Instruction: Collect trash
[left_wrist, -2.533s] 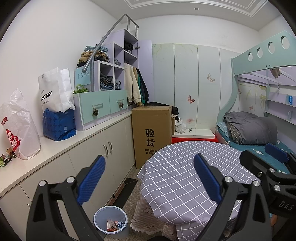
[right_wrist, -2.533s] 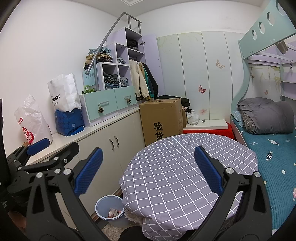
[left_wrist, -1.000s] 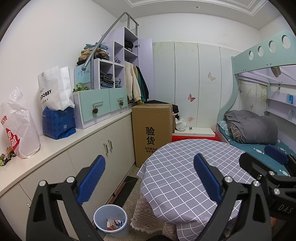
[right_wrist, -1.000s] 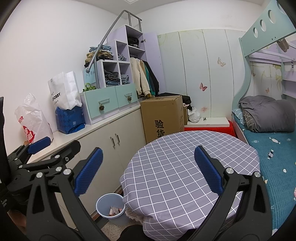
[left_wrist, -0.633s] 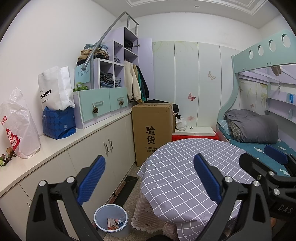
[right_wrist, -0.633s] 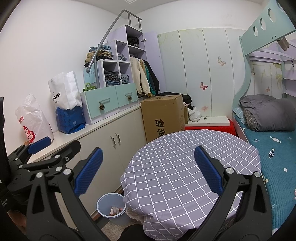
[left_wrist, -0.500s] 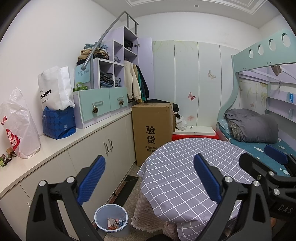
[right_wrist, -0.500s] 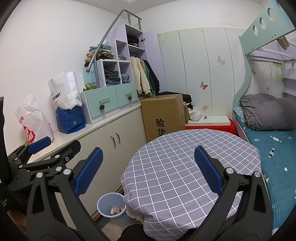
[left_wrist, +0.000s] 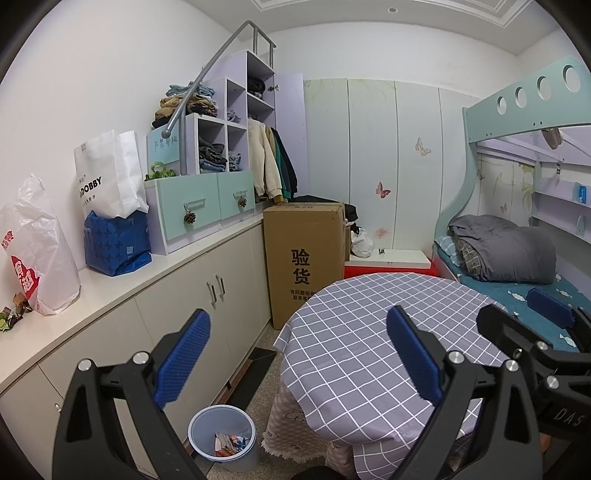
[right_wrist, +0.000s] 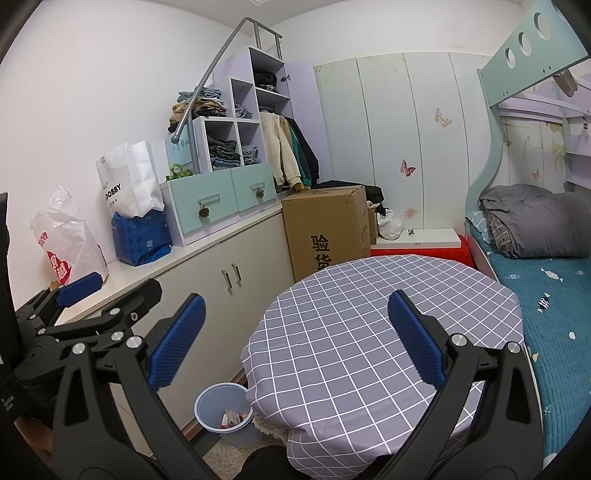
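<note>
At the bottom of each view, the left gripper (left_wrist: 297, 354) and the right gripper (right_wrist: 295, 339) hung with blue pads spread wide, gripping nothing. Just beyond them stood a round table (left_wrist: 354, 354) under a grey checked cloth, its top bare. Low and left of centre, a pale blue bin (left_wrist: 222, 435) sat on the floor touching the cloth's edge, with paper scraps (left_wrist: 229, 441) inside. Farther back, mid-frame, stood a cardboard box (left_wrist: 304, 254) beside white cabinets (left_wrist: 207, 295); a bunk bed (right_wrist: 546, 280) filled the right side.
</note>
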